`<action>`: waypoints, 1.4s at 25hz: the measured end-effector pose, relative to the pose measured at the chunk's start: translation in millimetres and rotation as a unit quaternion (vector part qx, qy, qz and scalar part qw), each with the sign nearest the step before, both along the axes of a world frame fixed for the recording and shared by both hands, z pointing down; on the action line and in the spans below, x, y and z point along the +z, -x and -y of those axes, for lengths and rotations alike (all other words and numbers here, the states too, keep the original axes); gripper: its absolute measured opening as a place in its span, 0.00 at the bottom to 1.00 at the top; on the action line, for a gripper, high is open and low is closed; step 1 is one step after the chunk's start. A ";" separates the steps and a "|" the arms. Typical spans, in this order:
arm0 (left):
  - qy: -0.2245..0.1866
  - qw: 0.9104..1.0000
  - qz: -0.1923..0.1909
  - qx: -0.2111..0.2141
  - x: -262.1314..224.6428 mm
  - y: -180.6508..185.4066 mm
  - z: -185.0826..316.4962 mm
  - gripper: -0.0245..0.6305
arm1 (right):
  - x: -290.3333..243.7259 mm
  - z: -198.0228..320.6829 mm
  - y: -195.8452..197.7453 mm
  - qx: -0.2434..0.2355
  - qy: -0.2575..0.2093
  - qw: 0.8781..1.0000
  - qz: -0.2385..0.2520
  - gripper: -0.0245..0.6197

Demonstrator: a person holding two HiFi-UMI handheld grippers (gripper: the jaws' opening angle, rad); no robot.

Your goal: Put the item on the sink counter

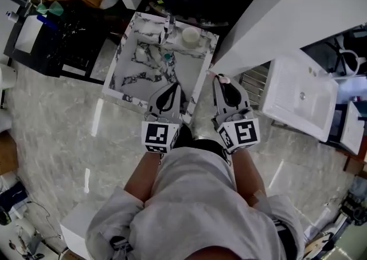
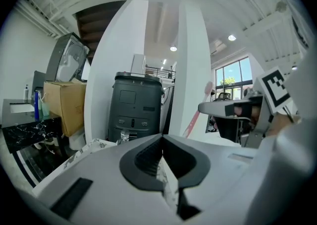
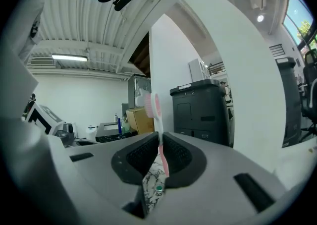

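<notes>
Sink bench [image 1: 129,52], marble, sits at 12 o'clock in the head view, left gripper [image 1: 166,99] and right gripper [image 1: 228,90] at its near edge. Left gripper view: fingers pressed together, nothing between. Right gripper view: fingers clamped on a pink brush [image 3: 159,130], bristles up at 12.

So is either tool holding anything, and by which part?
The right tool grips a pink brush by its handle, head sticking out past the jaws. The left tool is shut, empty.
</notes>
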State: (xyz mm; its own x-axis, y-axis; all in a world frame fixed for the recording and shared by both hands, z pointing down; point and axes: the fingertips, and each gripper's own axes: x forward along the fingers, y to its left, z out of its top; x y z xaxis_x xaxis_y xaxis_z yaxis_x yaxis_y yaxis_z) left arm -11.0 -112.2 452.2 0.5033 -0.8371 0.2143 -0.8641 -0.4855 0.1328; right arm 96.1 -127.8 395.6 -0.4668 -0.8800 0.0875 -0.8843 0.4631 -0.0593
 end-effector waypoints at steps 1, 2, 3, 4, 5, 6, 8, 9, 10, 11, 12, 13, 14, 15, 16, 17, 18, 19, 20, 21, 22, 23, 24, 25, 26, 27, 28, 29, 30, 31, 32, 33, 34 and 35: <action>0.001 1.000 0.000 -0.003 0.3 5.4 4.9 0.05 | -0.2 6.5 3.3 -0.001 0.002 1.000 0.003 0.08; 0.002 1.000 0.001 -0.005 1.3 10.7 9.2 0.05 | -0.2 12.1 6.1 -0.001 0.005 1.000 0.006 0.08; 0.003 1.000 0.002 -0.008 2.7 15.5 13.3 0.05 | 0.1 17.4 8.4 -0.001 0.007 1.000 0.009 0.08; 0.005 1.000 0.002 -0.011 4.0 19.7 17.8 0.05 | 0.8 23.1 10.4 -0.002 0.010 1.000 0.012 0.08; 0.006 1.000 0.002 -0.015 5.1 23.5 22.3 0.05 | 2.1 29.2 12.5 -0.003 0.013 1.000 0.015 0.08; 0.007 1.000 0.002 -0.019 6.0 26.8 26.3 0.05 | 4.1 34.9 14.7 -0.006 0.016 1.000 0.016 0.08; 0.011 1.000 -0.001 -0.028 9.6 31.9 31.3 0.05 | 10.3 44.6 19.3 -0.013 0.024 1.000 0.015 0.08; 0.014 0.999 -0.001 -0.032 12.4 33.7 33.8 0.05 | 13.8 49.6 21.4 -0.017 0.028 0.999 0.014 0.08; 0.017 0.999 -0.001 -0.036 15.5 35.0 37.1 0.05 | 17.1 55.6 23.2 -0.021 0.031 0.999 0.015 0.08; 0.020 0.999 0.000 -0.040 18.5 36.2 41.2 0.05 | 20.1 62.4 24.9 -0.025 0.033 0.999 0.016 0.08; 0.023 0.999 0.001 -0.043 21.0 37.3 45.3 0.05 | 23.1 69.3 26.4 -0.029 0.035 0.999 0.016 0.08; 0.025 0.999 0.002 -0.047 22.9 38.6 49.2 0.05 | 25.9 76.1 28.0 -0.034 0.037 0.999 0.015 0.08; 0.026 0.998 0.004 -0.051 24.4 39.9 52.7 0.05 | 28.6 82.3 29.7 -0.038 0.039 0.998 0.015 0.08; 0.028 0.998 0.005 -0.056 26.0 41.3 56.1 0.05 | 31.1 88.1 31.6 -0.044 0.041 0.998 0.015 0.08; 0.030 0.998 0.006 -0.062 28.1 42.8 59.6 0.05 | 33.4 93.9 33.8 -0.051 0.043 0.998 0.015 0.08; 0.032 0.997 0.007 -0.069 30.4 44.1 63.6 0.05 | 35.7 99.9 35.8 -0.058 0.045 0.997 0.017 0.08; 0.035 0.996 0.008 -0.076 32.7 44.9 67.9 0.05 | 37.9 106.3 37.6 -0.065 0.048 0.997 0.019 0.08; 0.038 0.996 0.009 -0.082 34.5 44.8 72.4 0.05 | 40.0 112.8 38.8 -0.071 0.051 0.996 0.021 0.08; 0.041 0.995 0.009 -0.087 36.0 44.0 76.7 0.05 | 42.0 119.0 39.3 -0.077 0.054 0.995 0.022 0.08; 0.045 0.995 0.009 -0.092 37.6 42.7 80.8 0.05 | 43.8 125.0 39.4 -0.082 0.057 0.995 0.023 0.08; 0.049 0.994 0.010 -0.096 39.6 41.5 84.8 0.05 | 45.6 130.8 39.2 -0.088 0.060 0.994 0.024 0.08; 0.054 0.993 0.009 -0.101 42.3 40.4 88.7 0.05 | 47.9 136.4 39.0 -0.093 0.063 0.993 0.025 0.08; 0.059 0.993 0.008 -0.107 45.7 39.5 92.4 0.05 | 50.8 141.8 38.8 -0.097 0.067 0.993 0.025 0.08; 0.064 0.992 0.007 -0.112 49.5 38.5 95.9 0.05 | 54.2 146.9 38.5 -0.102 0.071 0.992 0.025 0.08; 0.068 0.991 0.005 -0.118 53.1 37.4 99.3 0.05 | 57.9 151.9 38.2 -0.107 0.075 0.991 0.024 0.08; 0.071 0.990 0.005 -0.123 55.8 36.1 102.6 0.05 | 61.8 156.7 38.0 -0.112 0.078 0.990 0.023 0.08; 0.071 0.989 0.006 -0.127 57.7 35.0 105.8 0.05 | 65.8 161.3 37.9 -0.117 0.081 0.990 0.023 0.08; 0.073 0.989 0.007 -0.132 59.7 34.0 108.5 0.05 | 69.9 165.6 37.7 -0.121 0.085 0.989 0.023 0.08; 0.075 0.988 0.008 -0.136 62.4 33.0 110.5 0.05 | 74.0 169.6 37.5 -0.124 0.089 0.988 0.022 0.08; 0.078 0.987 0.009 -0.139 65.5 32.3 112.0 0.05 | 78.2 173.2 37.3 -0.127 0.092 0.987 0.022 0.08; 0.081 0.986 0.009 -0.142 68.7 31.8 113.1 0.05 | 82.3 176.4 37.3 -0.129 0.096 0.987 0.022 0.08; 0.084 0.986 0.010 -0.145 71.9 31.7 114.0 0.05 | 86.2 179.3 37.4 -0.131 0.099 0.986 0.022 0.08; 0.087 0.985 0.010 -0.148 75.2 31.7 114.6 0.05 | 89.9 181.9 37.7 -0.133 0.102 0.986 0.021 0.08; 0.091 0.984 0.010 -0.151 78.4 31.9 115.2 0.05 | 93.4 184.4 38.1 -0.135 0.105 0.985 0.020 0.08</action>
